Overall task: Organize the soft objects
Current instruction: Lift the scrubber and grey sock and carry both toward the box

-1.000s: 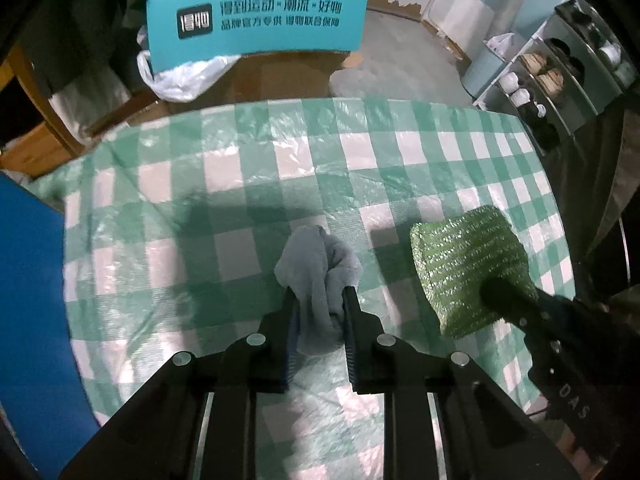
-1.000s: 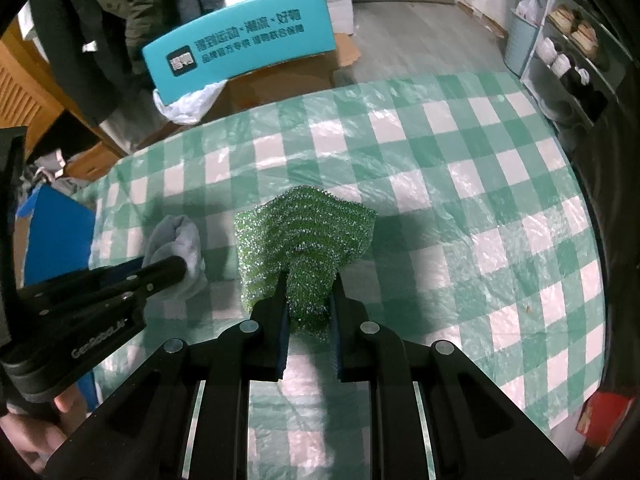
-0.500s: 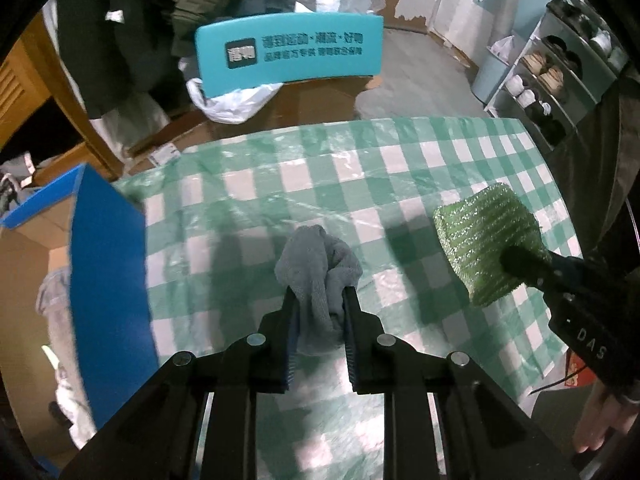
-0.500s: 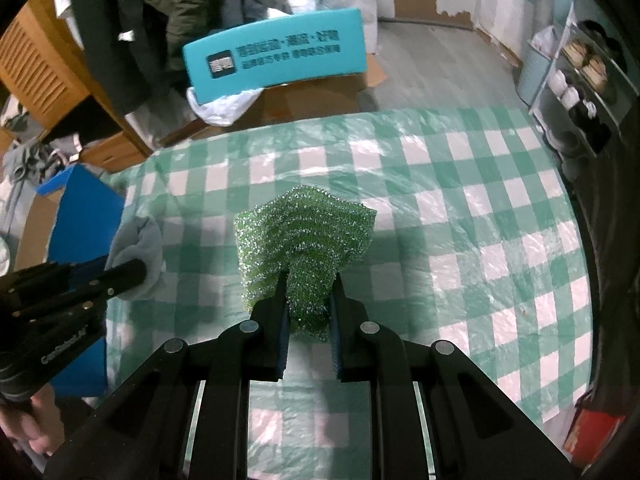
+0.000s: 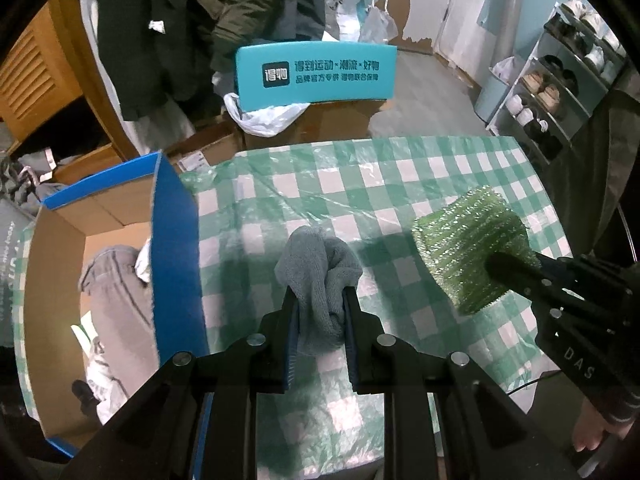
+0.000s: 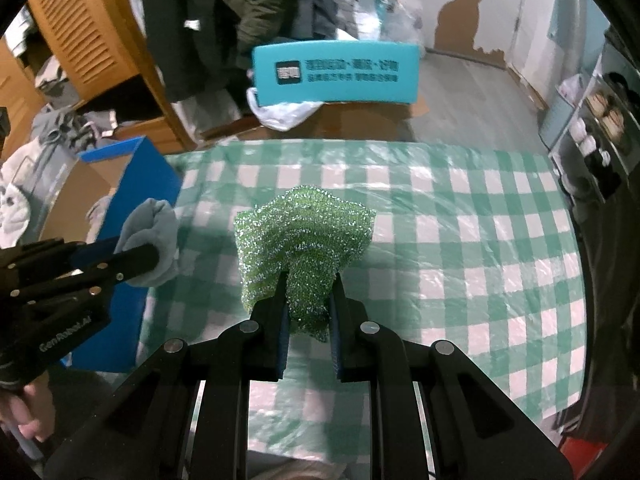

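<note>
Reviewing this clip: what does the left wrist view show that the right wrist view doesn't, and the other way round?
Only the left wrist view looks into the blue cardboard box, where grey clothing lies.

Only the right wrist view shows the louvred wooden door this fully, and the left gripper from the side.

Both show the left gripper shut on the grey cloth, the right gripper shut on the green scrubber, the checked tablecloth and the teal sign.

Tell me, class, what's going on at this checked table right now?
A person holds two grippers above the green checked tablecloth. The left gripper is clamped on a grey cloth, the right gripper on a sparkly green scrubber. A blue cardboard box, already holding grey fabric, stands open at the table's left.
</note>
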### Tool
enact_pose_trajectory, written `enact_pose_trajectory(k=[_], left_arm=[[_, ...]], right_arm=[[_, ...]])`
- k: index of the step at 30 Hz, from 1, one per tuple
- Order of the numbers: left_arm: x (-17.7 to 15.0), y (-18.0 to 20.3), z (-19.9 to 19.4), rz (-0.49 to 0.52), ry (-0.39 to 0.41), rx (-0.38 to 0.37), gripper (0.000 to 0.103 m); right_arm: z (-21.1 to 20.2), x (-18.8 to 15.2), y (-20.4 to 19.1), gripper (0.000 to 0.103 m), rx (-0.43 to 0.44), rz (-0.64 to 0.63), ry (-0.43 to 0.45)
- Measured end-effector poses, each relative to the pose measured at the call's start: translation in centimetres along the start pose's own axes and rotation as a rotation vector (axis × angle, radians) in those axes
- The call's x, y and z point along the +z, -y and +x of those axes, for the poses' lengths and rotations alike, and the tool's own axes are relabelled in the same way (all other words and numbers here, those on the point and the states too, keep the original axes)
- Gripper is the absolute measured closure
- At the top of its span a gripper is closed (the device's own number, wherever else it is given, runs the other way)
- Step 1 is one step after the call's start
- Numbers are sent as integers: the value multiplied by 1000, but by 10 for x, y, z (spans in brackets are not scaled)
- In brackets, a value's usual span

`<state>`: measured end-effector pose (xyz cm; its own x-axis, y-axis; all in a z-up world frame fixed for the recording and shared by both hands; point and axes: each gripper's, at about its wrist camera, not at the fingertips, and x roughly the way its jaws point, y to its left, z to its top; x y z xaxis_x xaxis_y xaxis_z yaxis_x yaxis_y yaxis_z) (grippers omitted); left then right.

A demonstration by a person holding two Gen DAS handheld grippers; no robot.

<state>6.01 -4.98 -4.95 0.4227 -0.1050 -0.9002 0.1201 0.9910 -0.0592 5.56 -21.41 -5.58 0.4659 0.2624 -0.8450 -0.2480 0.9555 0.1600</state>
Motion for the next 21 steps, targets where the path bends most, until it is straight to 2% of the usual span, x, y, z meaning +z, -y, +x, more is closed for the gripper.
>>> enact_pose_trajectory(k=[21], left_arm=[[-21,-51,-50,-38,96,44,83]], right_arm=[[-15,23,-74,89,89,-99,45]])
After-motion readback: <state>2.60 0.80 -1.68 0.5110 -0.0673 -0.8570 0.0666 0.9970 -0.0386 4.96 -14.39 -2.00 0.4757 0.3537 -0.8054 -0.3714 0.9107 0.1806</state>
